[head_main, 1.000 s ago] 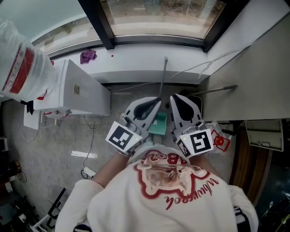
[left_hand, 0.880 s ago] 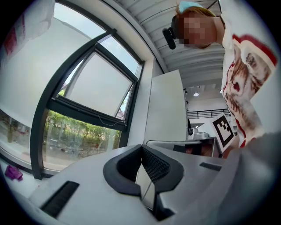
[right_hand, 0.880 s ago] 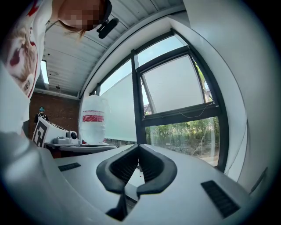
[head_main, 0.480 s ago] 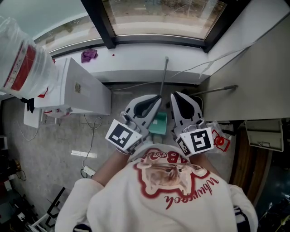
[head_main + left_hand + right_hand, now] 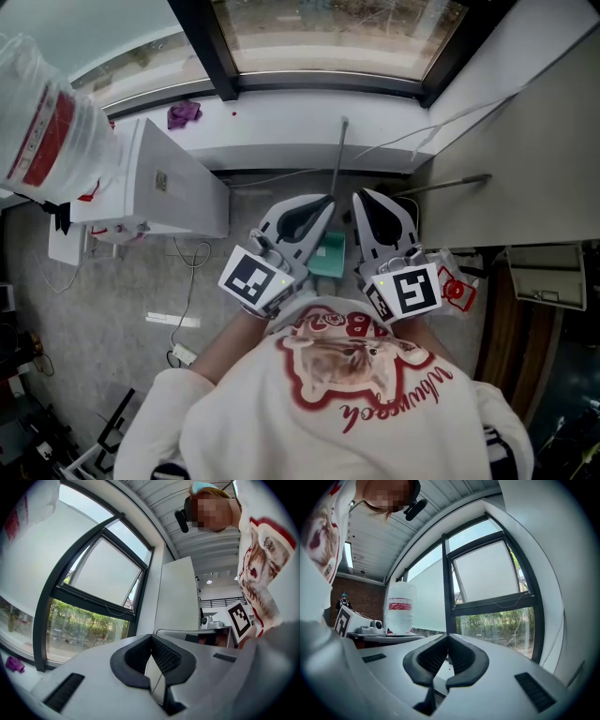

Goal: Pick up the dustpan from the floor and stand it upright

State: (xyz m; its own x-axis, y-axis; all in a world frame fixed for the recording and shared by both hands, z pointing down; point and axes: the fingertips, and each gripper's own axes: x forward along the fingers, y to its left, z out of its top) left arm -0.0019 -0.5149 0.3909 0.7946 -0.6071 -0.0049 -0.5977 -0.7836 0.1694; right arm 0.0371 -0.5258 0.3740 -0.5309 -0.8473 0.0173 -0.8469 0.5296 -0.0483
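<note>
Both the left tool [image 5: 317, 210] and right tool [image 5: 366, 203] are closed, empty, half-hiding the dustpan [image 5: 330, 259].

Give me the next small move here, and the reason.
Probably tip the right tool down toward the dustpan and open it: it and the left tool are shut, empty and aimed at the window, while the dustpan lies below between them.

**Teal Among Greys**

Teal-green dustpan [image 5: 330, 255] on speckled grey floor [image 5: 122, 281]. Flanking the dustpan, pale grey left gripper [image 5: 319, 208] and right gripper [image 5: 366, 202], black-and-white square markers. Beyond the dustpan, purple cloth [image 5: 182, 115] on white sill [image 5: 281, 141].
</note>
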